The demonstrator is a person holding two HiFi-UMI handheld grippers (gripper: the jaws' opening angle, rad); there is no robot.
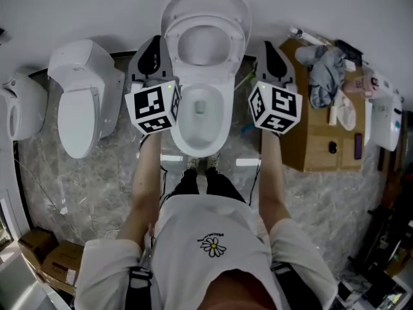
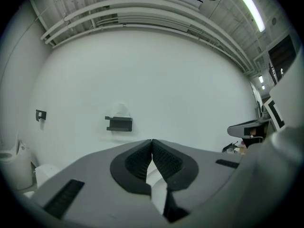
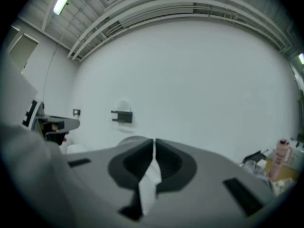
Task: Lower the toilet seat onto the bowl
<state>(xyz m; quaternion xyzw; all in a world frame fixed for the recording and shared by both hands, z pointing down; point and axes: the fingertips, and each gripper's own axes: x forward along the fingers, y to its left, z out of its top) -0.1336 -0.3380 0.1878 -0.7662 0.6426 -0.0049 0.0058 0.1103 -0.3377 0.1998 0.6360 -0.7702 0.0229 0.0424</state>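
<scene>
The toilet seat (image 1: 205, 17) stood raised at 12 o'clock from the person, leaning back with the lid behind it, while the open bowl (image 1: 222, 124) lay just below it towards 6 o'clock. The left gripper (image 1: 153, 45) hung at the bowl's 9 o'clock and the right gripper (image 1: 268, 48) at its 3 o'clock, each beside the toilet and touching nothing. In the gripper views the left fingers (image 2: 167, 161) and the right fingers (image 3: 168, 161) were pressed together with nothing between them, aimed at the bare wall. The seat looked like a stiff, glossy plastic ring on a rear hinge: probably light, but smooth enough to slip from a pinch, and likely to drop and bang on the bowl if released too soon. The best hold seemed to be its free upper edge at 12 o'clock, farthest from the hinge, pinched on the rim or hooked from behind and eased down. A 2nd toilet (image 1: 80, 102) stood at 9 o'clock.
</scene>
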